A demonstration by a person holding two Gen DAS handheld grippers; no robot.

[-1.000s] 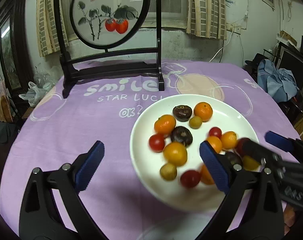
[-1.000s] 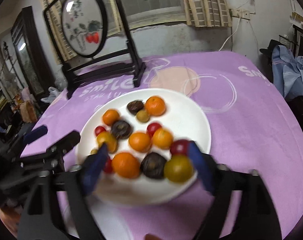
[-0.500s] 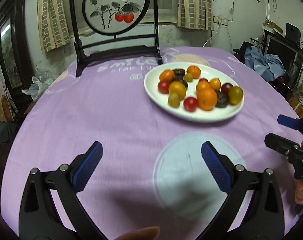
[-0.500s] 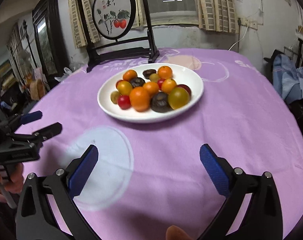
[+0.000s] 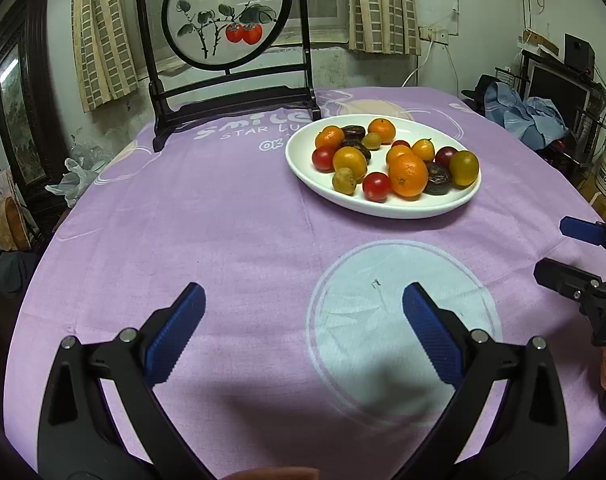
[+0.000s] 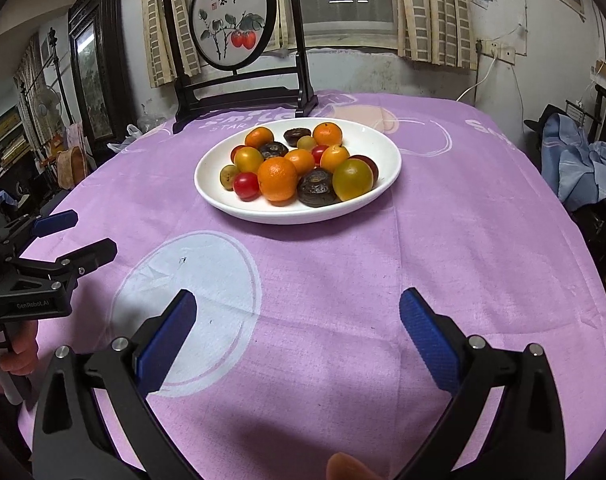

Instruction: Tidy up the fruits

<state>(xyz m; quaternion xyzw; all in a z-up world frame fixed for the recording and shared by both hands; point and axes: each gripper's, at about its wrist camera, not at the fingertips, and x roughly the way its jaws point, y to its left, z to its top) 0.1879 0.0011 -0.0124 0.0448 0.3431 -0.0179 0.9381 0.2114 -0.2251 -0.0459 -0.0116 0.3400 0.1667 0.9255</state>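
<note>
A white plate (image 5: 303, 160) (image 6: 387, 152) on the purple tablecloth holds several small fruits: oranges (image 5: 408, 175) (image 6: 278, 179), red tomatoes (image 5: 375, 186) (image 6: 246, 184), dark wrinkled fruits (image 6: 317, 188) and a yellow-green one (image 5: 463, 167) (image 6: 352, 179). My left gripper (image 5: 303, 304) is open and empty above the cloth, well short of the plate. My right gripper (image 6: 297, 310) is open and empty too. Each gripper shows at the edge of the other's view, the right one (image 5: 563, 248) and the left one (image 6: 79, 236).
A black-framed round painted screen (image 5: 227, 12) (image 6: 233, 24) stands at the table's far side behind the plate. A pale blue circle (image 5: 399, 320) (image 6: 191, 280) is printed on the cloth near me. Furniture and clutter surround the table.
Both grippers have pulled back from over the plate toward the near table edge. The plate now lies farther off. Both stay open and empty.
</note>
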